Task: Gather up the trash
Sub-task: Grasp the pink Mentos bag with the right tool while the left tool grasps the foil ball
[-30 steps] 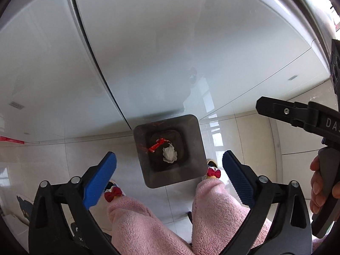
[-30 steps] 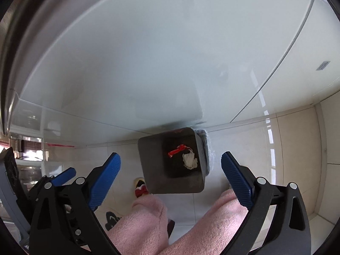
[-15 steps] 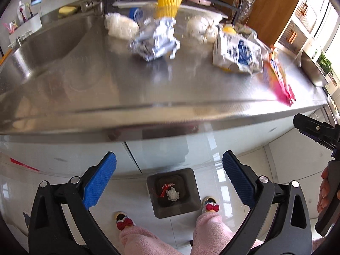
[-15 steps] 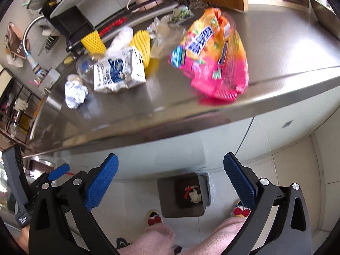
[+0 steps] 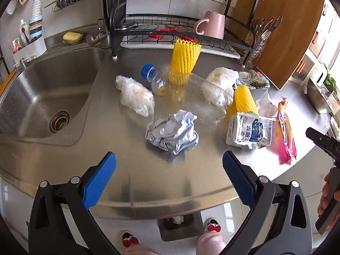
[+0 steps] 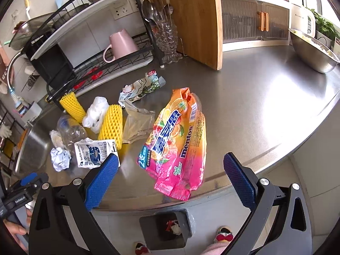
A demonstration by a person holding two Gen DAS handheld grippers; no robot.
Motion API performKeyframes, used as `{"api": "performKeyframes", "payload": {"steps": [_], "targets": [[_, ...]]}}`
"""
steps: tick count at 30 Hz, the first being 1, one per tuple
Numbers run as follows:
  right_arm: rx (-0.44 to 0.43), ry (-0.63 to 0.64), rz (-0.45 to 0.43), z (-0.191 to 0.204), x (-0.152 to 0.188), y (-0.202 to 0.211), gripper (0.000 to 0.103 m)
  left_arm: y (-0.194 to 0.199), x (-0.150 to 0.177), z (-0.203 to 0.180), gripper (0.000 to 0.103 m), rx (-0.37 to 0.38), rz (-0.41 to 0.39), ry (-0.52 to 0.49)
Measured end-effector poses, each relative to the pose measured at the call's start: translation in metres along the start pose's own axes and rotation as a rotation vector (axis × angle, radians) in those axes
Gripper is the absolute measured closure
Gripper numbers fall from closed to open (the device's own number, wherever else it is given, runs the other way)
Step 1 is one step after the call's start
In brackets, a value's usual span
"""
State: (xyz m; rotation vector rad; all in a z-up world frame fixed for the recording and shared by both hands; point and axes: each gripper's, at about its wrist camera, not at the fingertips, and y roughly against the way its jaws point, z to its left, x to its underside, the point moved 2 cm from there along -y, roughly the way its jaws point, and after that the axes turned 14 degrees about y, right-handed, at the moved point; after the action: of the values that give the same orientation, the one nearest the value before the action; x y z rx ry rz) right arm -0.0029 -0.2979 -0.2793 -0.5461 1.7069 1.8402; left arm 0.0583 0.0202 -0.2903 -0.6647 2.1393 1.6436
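Trash lies on the steel counter (image 5: 148, 176): a crumpled foil ball (image 5: 172, 132), a clear plastic bottle (image 5: 187, 89), a white plastic bag (image 5: 136, 95), two yellow foam nets (image 5: 186, 61), a milk carton (image 5: 249, 130) and a pink Mentos bag (image 6: 178, 144). My left gripper (image 5: 167, 180) is open and empty, just short of the foil ball. My right gripper (image 6: 170, 178) is open and empty, over the near end of the Mentos bag. A dark bin (image 6: 165, 229) on the floor below the counter edge holds red and white scraps.
A sink (image 5: 42, 93) is at the left. A dish rack (image 5: 170, 31) with a pink mug (image 5: 212, 25), a cutlery holder (image 6: 165, 40) and a wooden board (image 6: 191, 21) stand at the back. A steel bowl (image 6: 312, 51) is at far right.
Both grippers have swung up from looking down at the bin and cabinet fronts to facing the countertop trash. Both stayed open and empty.
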Motion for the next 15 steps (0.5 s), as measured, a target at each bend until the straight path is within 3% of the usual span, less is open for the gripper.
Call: {"api": "performKeyframes", "payload": {"steps": [15], "targets": [[0.053,0.016,0.080,0.008,-0.028,-0.053,0.005,-0.049,-0.025,0.000,0.009,-0.051,0.040,-0.079]]}}
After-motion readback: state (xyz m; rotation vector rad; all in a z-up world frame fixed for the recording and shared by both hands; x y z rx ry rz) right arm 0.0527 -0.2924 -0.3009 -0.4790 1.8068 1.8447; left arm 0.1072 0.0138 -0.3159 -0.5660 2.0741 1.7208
